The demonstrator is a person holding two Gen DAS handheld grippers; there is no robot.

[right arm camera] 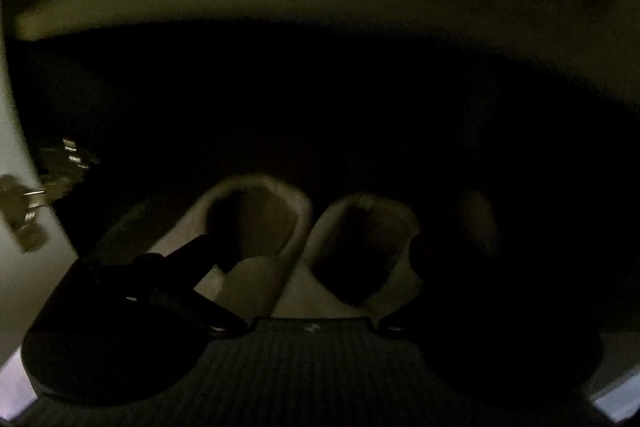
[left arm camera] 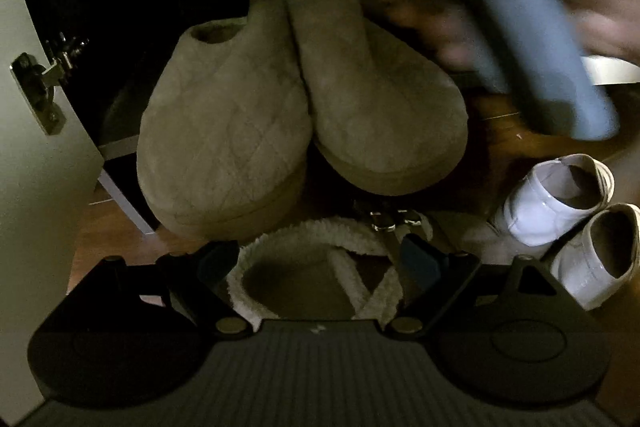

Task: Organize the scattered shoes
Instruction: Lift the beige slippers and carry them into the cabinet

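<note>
Two tan quilted slippers (left arm camera: 300,115) sit side by side at the edge of a dark cabinet shelf, toes toward me in the left wrist view. The right wrist view shows the same slippers (right arm camera: 280,239) from the heel end. My right gripper (right arm camera: 312,251) is open around them, and its pads stand apart from them. A person's hand holds a blurred blue-grey handle (left arm camera: 540,47) beside the pair. Lower down, my left gripper (left arm camera: 320,263) is open over a slipper with a fluffy white rim (left arm camera: 316,267), which lies between its fingers.
A white cabinet door with a metal hinge (left arm camera: 40,95) stands open on the left. Two white shoes (left arm camera: 560,203) lie on the wooden floor (left arm camera: 500,123) to the right. The cabinet interior (right arm camera: 320,107) is very dark.
</note>
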